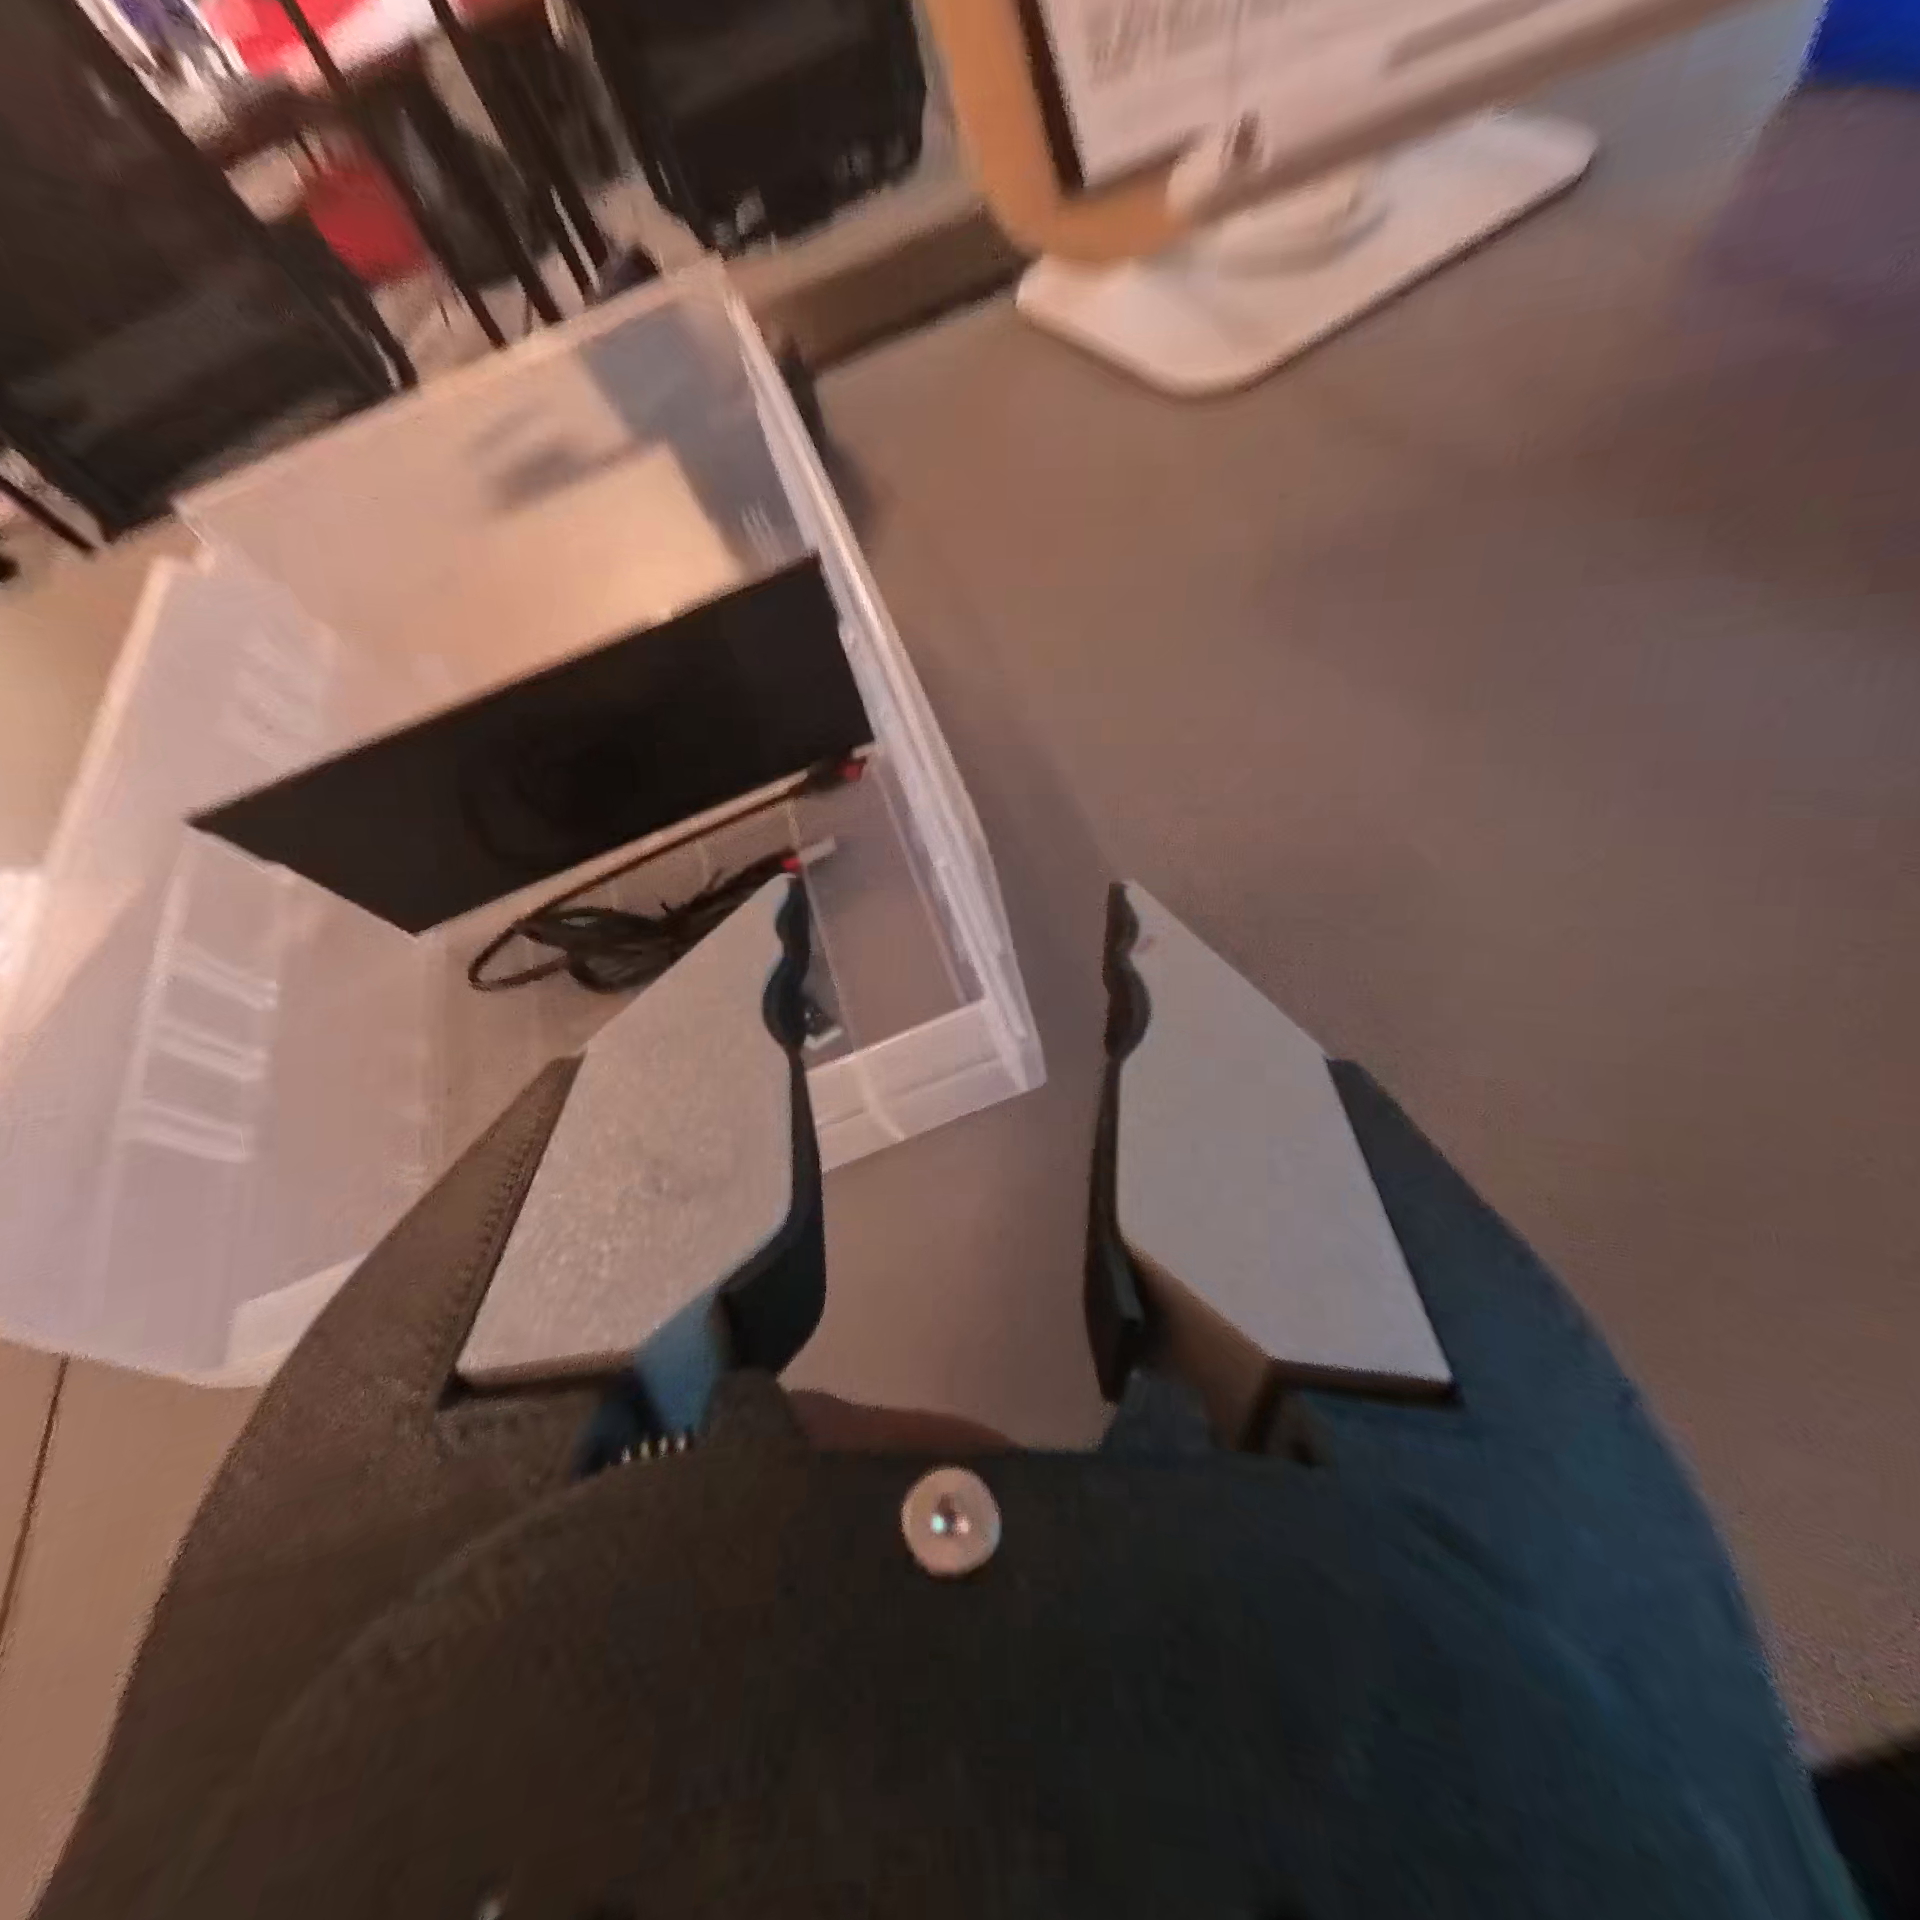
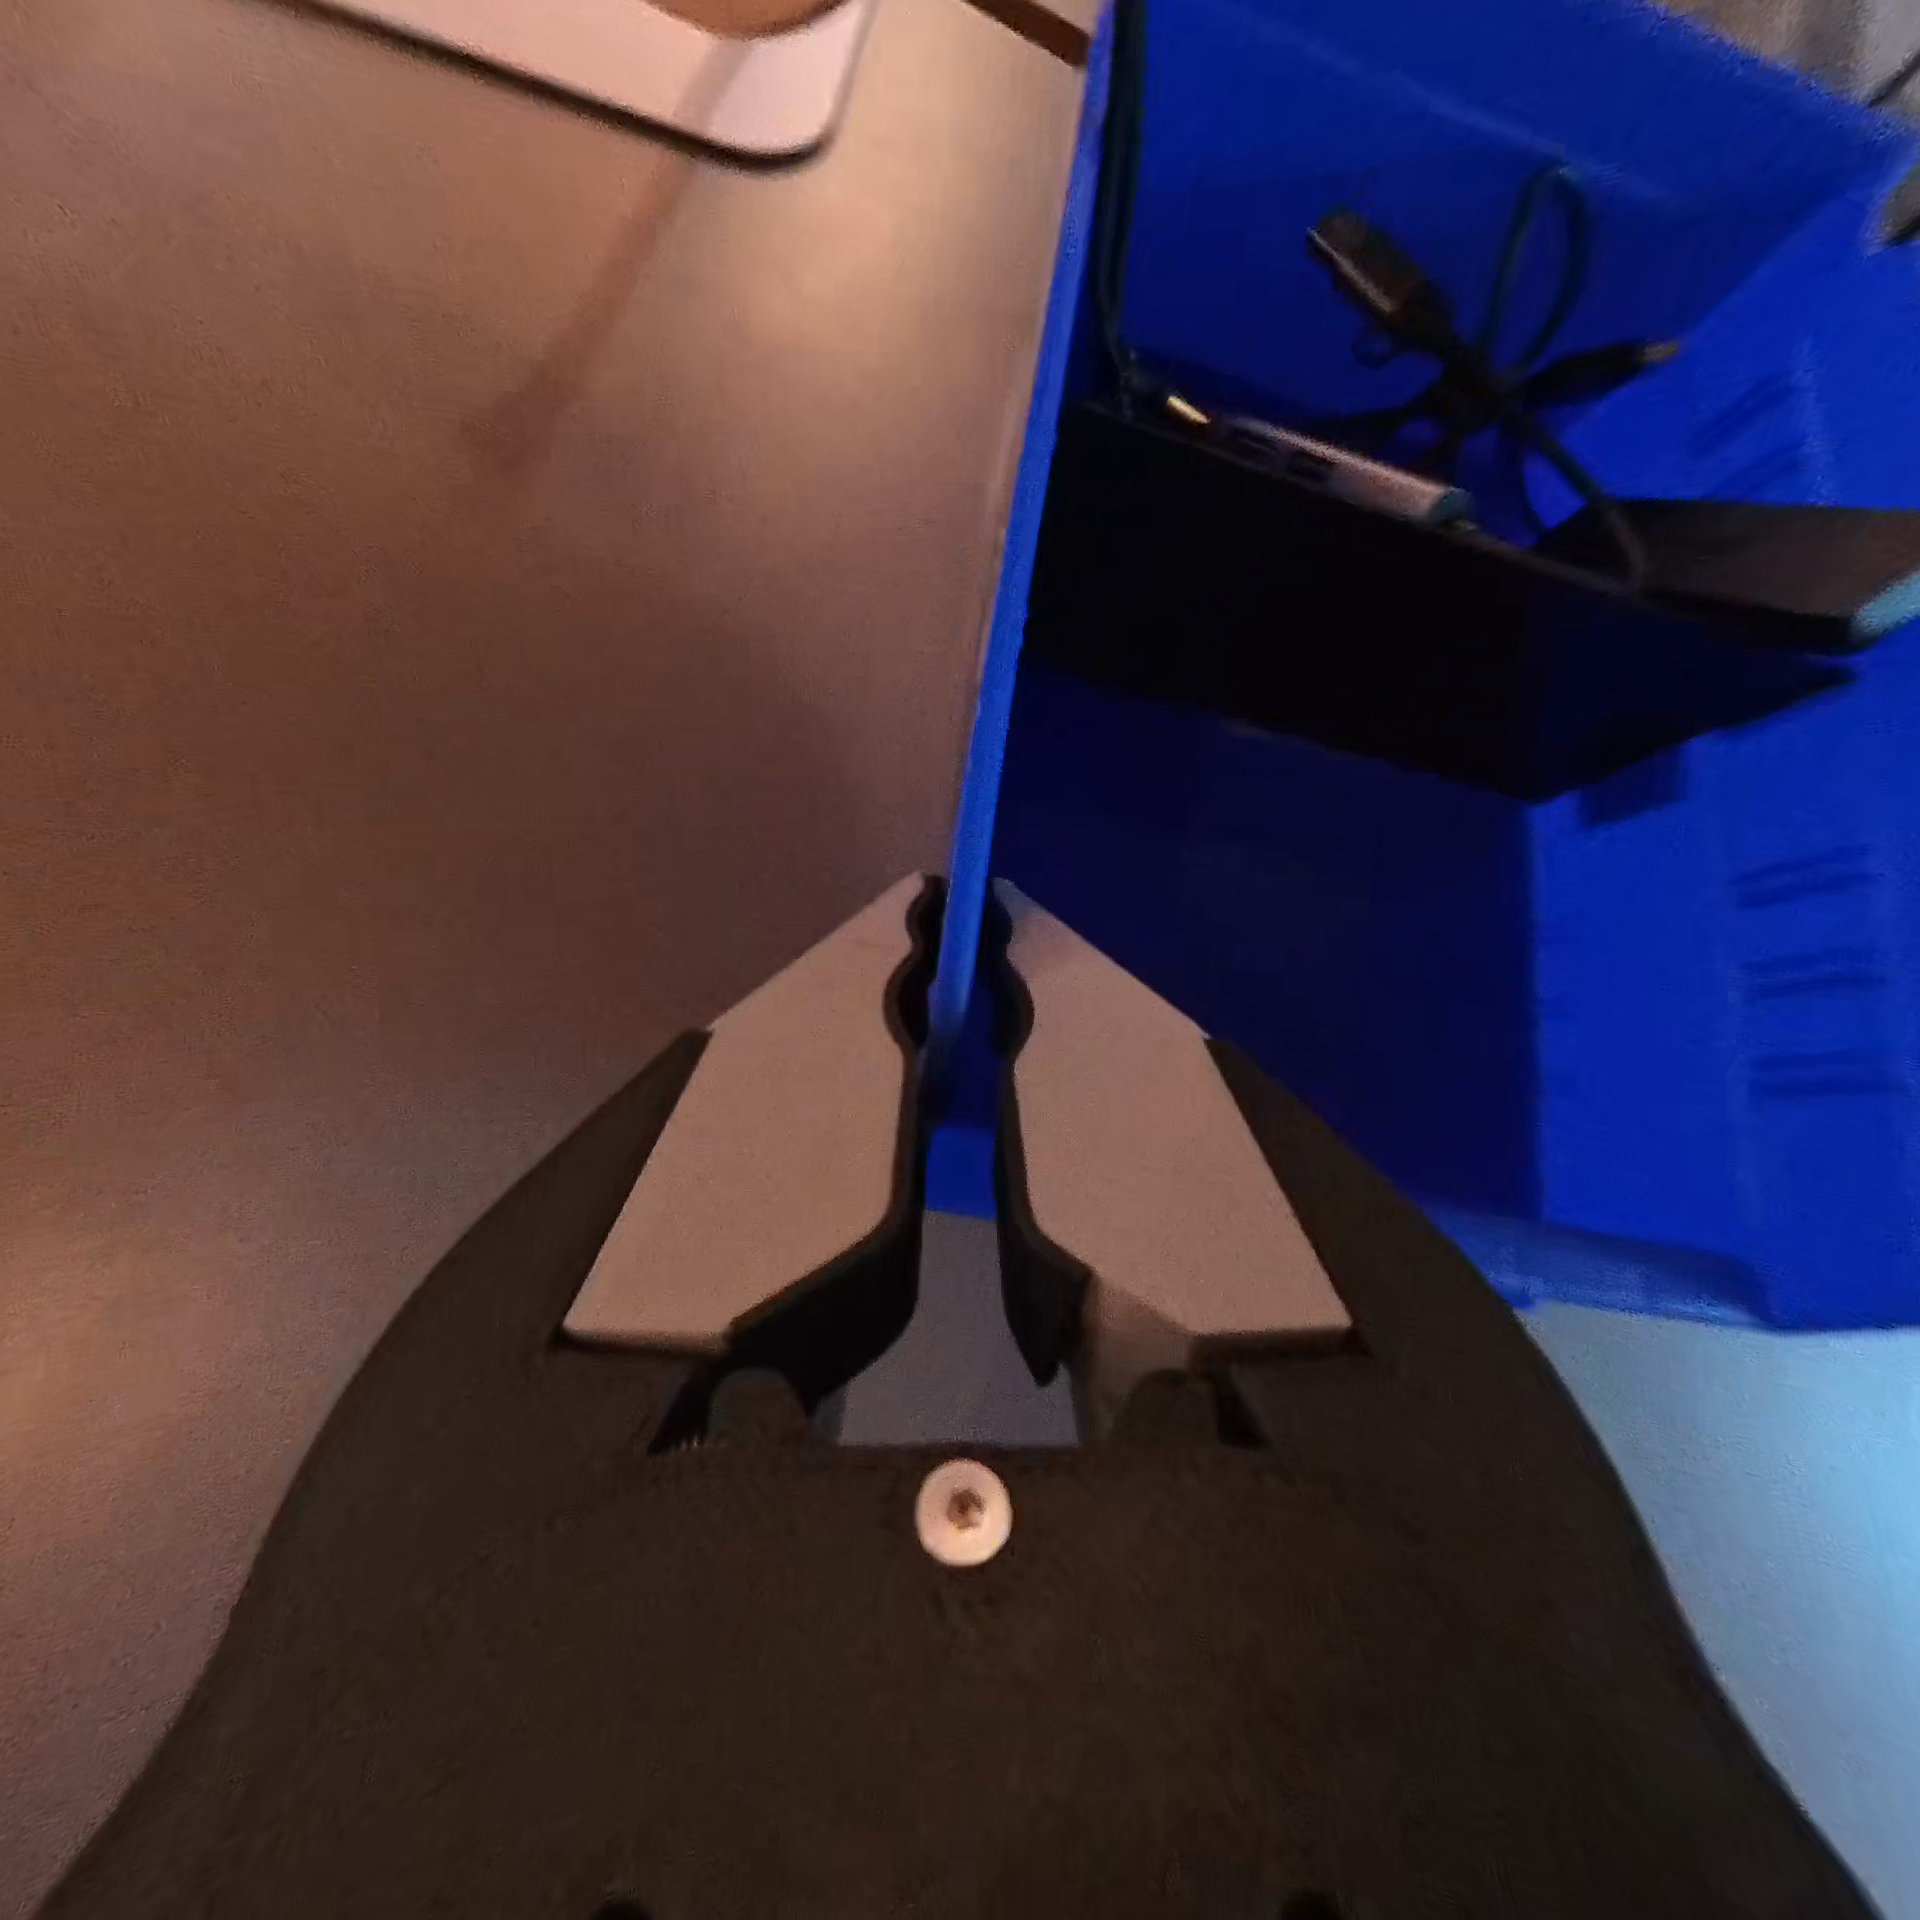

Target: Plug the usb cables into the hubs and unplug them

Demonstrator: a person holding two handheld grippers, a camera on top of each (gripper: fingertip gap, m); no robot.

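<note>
My left gripper (image 1: 951, 894) hangs over the grey table (image 1: 1455, 779) with its jaws spread wide and nothing between them. Just ahead and to its left sits a clear plastic bin (image 1: 935, 831), and only the left wrist view shows it. Inside the bin I can see a flat black box (image 1: 540, 769) and, below it, a loose black cable (image 1: 613, 940) lying on the bin floor; a red-tipped plug (image 1: 844, 771) shows by the box's right corner. The picture is smeared, so I cannot make out finer detail there. Farther back on the table stands a white stand base (image 1: 1299, 260).

My right gripper (image 2: 961, 894) is nearly closed, and its jaws pinch the thin edge of a blue bin (image 2: 997, 727), which runs straight up between the fingers. Only the right wrist view looks into this bin. Within it, a black box (image 2: 1299, 603) carries a slim grey hub (image 2: 1340, 468) along its top edge, and a bundle of black cables (image 2: 1496, 364) lies just behind the hub, with a dark plug (image 2: 1371, 260) sticking out at the upper left. Whether any cable is seated in the hub I cannot tell through the blur. The same white stand base (image 2: 727, 104) peeks in at the top of this view, on the brown-looking table (image 2: 468, 623).
</note>
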